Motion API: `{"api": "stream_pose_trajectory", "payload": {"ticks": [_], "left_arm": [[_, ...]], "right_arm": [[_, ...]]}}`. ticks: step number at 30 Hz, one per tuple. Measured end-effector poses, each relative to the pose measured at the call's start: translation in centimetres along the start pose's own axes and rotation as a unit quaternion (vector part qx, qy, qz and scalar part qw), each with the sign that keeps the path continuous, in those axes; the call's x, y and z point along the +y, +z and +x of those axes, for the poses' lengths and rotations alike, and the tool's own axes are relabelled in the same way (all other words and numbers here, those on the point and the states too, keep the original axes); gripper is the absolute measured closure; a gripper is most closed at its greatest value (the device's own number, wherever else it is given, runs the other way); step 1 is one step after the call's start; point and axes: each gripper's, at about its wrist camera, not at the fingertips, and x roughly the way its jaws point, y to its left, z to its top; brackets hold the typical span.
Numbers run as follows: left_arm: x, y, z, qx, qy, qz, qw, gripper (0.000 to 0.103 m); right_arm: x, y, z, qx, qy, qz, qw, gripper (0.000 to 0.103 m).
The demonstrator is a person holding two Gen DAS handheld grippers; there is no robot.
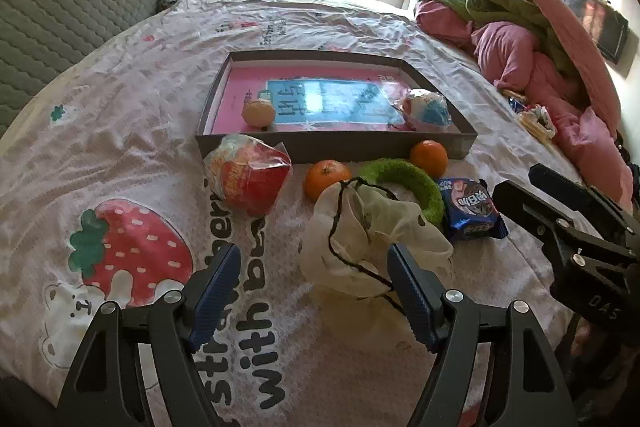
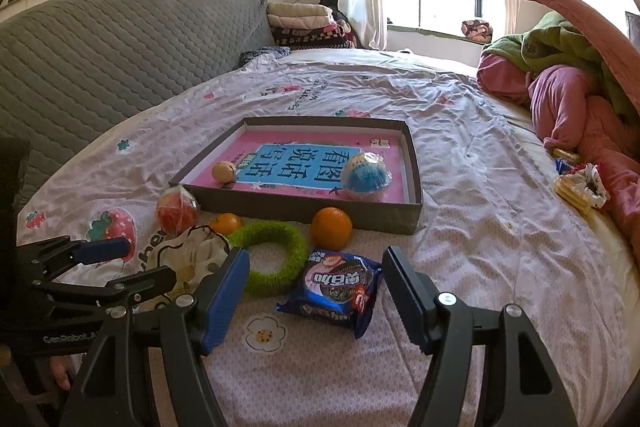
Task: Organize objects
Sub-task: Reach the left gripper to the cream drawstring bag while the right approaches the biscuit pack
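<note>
A shallow grey box (image 1: pixel 332 146) (image 2: pixel 304 207) with a pink book inside lies on the bed. In it sit a tan ball (image 1: pixel 258 112) (image 2: pixel 224 171) and a blue-white wrapped ball (image 1: pixel 426 108) (image 2: pixel 366 175). In front lie a red wrapped ball (image 1: pixel 250 179) (image 2: pixel 177 214), two oranges (image 1: pixel 326 179) (image 1: pixel 429 157) (image 2: pixel 331 229), a green ring (image 1: pixel 412 183) (image 2: pixel 272 255), a blue snack packet (image 1: pixel 472 209) (image 2: pixel 340 291) and a white drawstring pouch (image 1: pixel 368 247) (image 2: pixel 188 255). My left gripper (image 1: pixel 314 287) is open just before the pouch. My right gripper (image 2: pixel 314 291) is open around the snack packet, not touching it.
The bed has a pale strawberry-print cover (image 1: pixel 132 251). A grey quilted headboard (image 2: pixel 100 59) stands at the left. A heap of pink and green bedding (image 2: pixel 580 99) lies at the right, with biscuits and a scrunchie (image 2: pixel 580 187) beside it. Folded blankets (image 2: pixel 308 27) sit by the window.
</note>
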Motion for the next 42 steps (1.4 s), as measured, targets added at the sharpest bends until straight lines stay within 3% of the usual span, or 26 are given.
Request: {"api": "stream_pose_trajectory", "payload": {"ticks": [16, 42], "left_arm": [[0.0, -0.8, 1.6, 0.035, -0.003, 0.002, 0.9994, 0.026], [0.5, -1.8, 3.9, 0.065, 0.001, 0.002, 0.9979, 0.026]], "right_arm": [[-0.9, -1.5, 2.3, 0.052, -0.013, 0.018, 0.998, 0.034], [-1.0, -2.4, 3.8, 0.074, -0.011, 0.021, 0.997, 0.034]]}}
